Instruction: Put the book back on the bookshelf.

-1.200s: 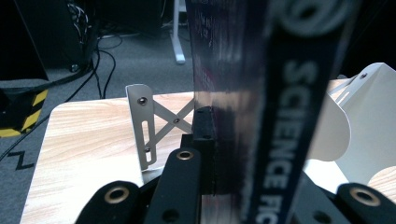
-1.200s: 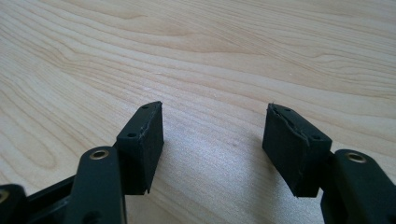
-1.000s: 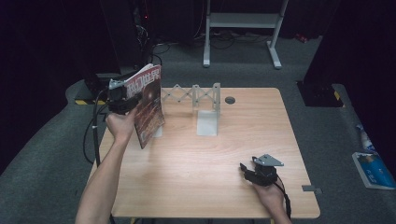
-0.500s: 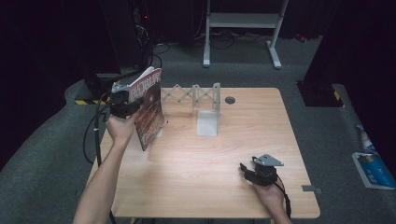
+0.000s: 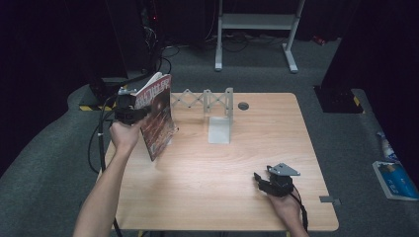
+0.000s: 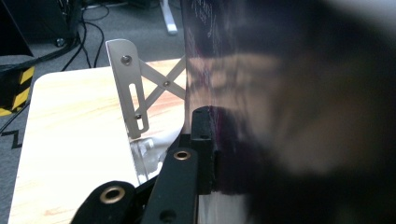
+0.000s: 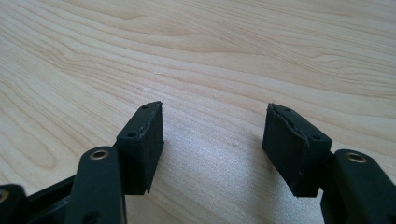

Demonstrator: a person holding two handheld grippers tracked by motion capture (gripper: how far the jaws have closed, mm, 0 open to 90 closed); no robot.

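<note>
A magazine [image 5: 158,118] with a dark red cover stands upright and tilted over the table's left part, its lower corner near the wood. My left gripper [image 5: 129,111] is shut on its left edge. In the left gripper view one black pad [image 6: 204,140] presses the glossy cover [image 6: 280,93]; the other jaw is hidden behind the pages. A grey metal scissor rack [image 5: 210,101] stands just right of the magazine at the table's back, seen again as the rack [image 6: 133,88]. My right gripper [image 5: 262,180] rests on the table [image 5: 222,173] at the front right, open [image 7: 215,144] with nothing between its pads.
The rack's flat base plate [image 5: 219,131] lies mid-table, and a round cable hole [image 5: 242,105] sits behind it. On the floor are cables and a black-and-yellow block [image 5: 94,106] at left, a white frame [image 5: 257,24] behind, and a blue-white packet [image 5: 393,177] at right.
</note>
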